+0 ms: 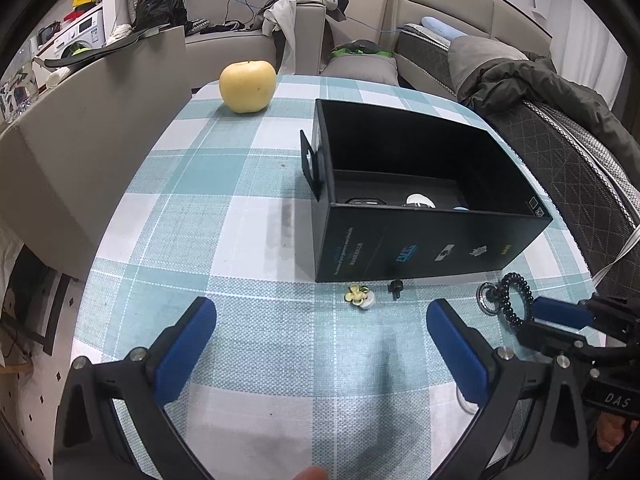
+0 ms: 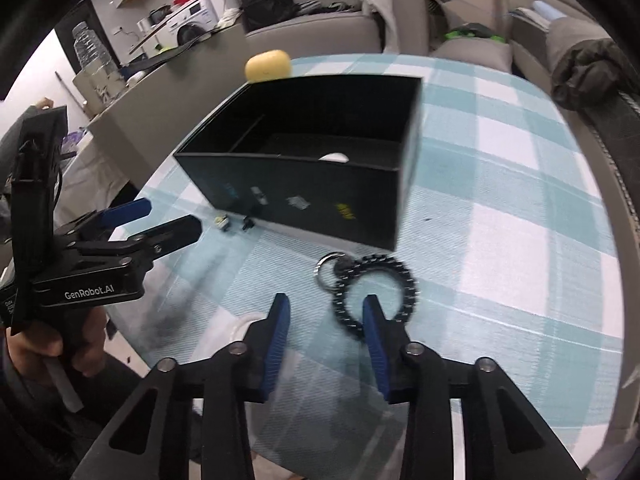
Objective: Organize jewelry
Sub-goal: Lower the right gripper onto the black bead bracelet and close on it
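Note:
A black beaded bracelet [image 2: 374, 292] with a metal ring [image 2: 328, 266] lies on the checked cloth in front of a black open box [image 2: 304, 196]. My right gripper [image 2: 326, 308] stands partly closed over it. Its right finger sits inside the loop, and the near left arc lies between the pads, which do not both press on it. The left wrist view shows the bracelet [image 1: 516, 300] at the right gripper's [image 1: 532, 324] tips. My left gripper [image 1: 320, 312] hangs wide open and empty, short of a small flower piece [image 1: 359, 296] and a black stud [image 1: 396, 286].
Inside the box [image 1: 432, 240] lie a white item [image 1: 420, 200] and a dark one [image 1: 366, 202]. A yellow apple [image 1: 248, 86] stands at the table's far side. A white ring-shaped thing [image 1: 464, 400] lies under the left gripper's right finger. Sofas surround the table.

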Action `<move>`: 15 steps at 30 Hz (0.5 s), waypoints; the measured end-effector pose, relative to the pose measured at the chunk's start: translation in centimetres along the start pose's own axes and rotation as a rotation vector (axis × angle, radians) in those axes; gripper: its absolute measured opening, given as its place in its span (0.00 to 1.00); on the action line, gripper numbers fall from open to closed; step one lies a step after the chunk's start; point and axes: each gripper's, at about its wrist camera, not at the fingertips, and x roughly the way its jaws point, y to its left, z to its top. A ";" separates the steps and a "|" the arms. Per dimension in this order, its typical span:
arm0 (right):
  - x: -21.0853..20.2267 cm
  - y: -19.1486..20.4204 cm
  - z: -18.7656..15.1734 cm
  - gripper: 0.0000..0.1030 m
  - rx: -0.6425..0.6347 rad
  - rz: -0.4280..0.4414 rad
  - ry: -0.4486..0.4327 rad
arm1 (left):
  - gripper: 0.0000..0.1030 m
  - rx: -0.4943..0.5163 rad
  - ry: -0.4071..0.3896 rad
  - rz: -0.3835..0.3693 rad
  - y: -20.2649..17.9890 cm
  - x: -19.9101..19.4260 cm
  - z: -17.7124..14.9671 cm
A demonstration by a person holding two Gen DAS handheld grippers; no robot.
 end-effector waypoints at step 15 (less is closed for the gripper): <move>0.7 1.3 -0.1 0.07 -0.057 -0.110 -0.001 | 0.99 -0.021 0.046 0.015 0.6 0.9 -0.4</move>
